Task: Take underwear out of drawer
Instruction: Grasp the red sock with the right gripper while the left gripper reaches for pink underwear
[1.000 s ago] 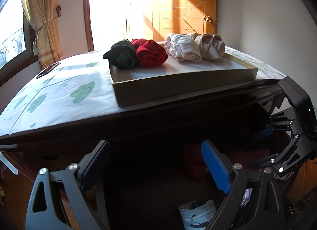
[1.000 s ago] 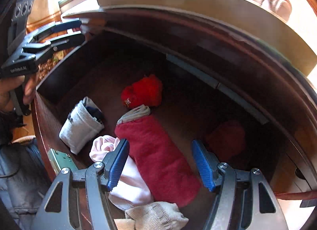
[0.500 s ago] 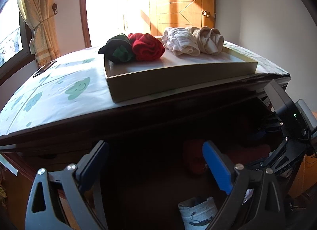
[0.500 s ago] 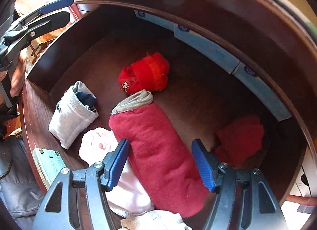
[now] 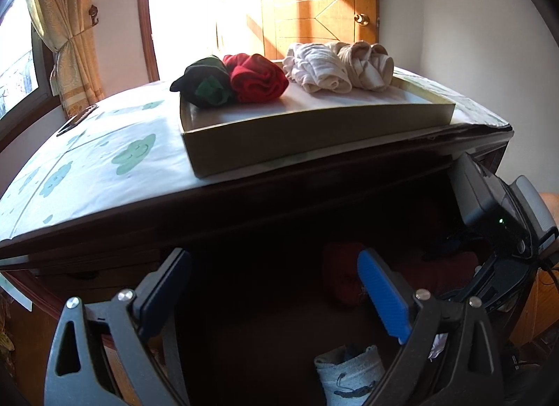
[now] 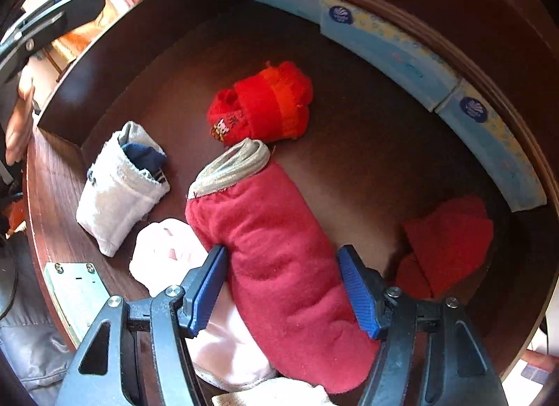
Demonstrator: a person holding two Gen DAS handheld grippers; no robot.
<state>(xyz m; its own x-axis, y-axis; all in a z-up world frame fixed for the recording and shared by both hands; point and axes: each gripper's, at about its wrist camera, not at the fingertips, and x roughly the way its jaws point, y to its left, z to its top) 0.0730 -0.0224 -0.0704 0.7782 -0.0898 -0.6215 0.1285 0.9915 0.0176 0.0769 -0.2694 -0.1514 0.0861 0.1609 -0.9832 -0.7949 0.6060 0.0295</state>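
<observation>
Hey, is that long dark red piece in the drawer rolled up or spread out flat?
Rolled up. The dark red underwear roll lies as a thick tube, grey waistband bunched at one end.

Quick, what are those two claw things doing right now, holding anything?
Left gripper: open, holding nothing.
Right gripper: open, fingers either side of the long dark-red rolled cloth, not clamped.

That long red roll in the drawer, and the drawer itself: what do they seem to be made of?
The long red roll looks like soft, fuzzy knit fabric, perhaps fleecy cotton, with a ribbed grey band at one end. The drawer looks like dark, smooth wood or wood veneer, with faint grain on its front edge.
</observation>
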